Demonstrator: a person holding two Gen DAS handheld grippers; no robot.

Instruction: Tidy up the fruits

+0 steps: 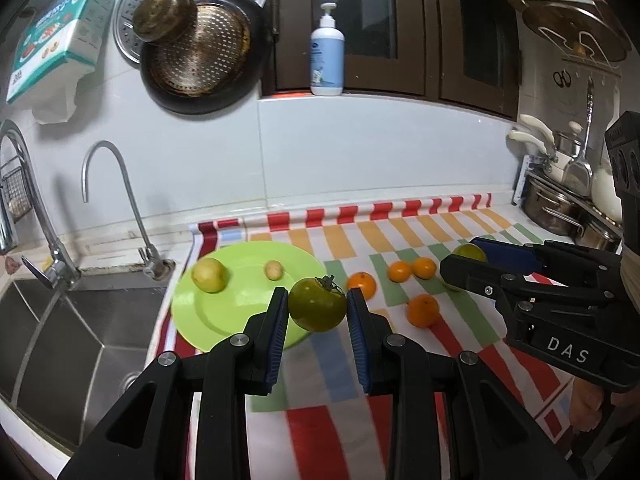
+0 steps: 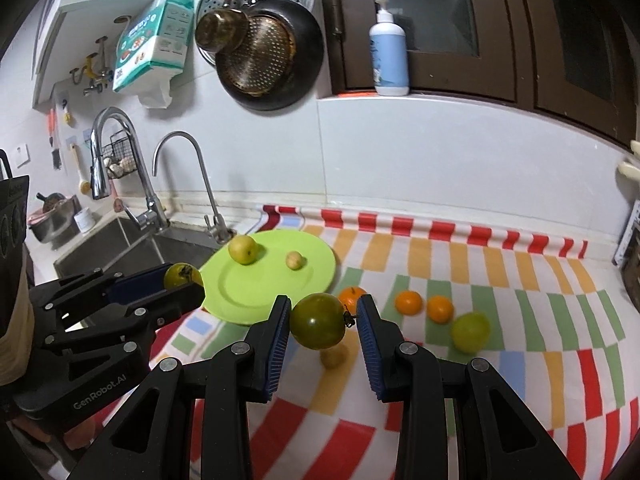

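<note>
In the left wrist view my left gripper is shut on a dark green tomato, held above the near rim of a lime green plate. On the plate lie a yellow-green fruit and a small pale one. My right gripper is shut on a second green tomato, held above the striped cloth. Each gripper also shows in the other's view: the right gripper with its tomato, the left gripper with its tomato.
Several oranges and a light green fruit lie on the cloth right of the plate; a small yellowish fruit sits under my right tomato. A steel sink with taps is at the left, pots at the right.
</note>
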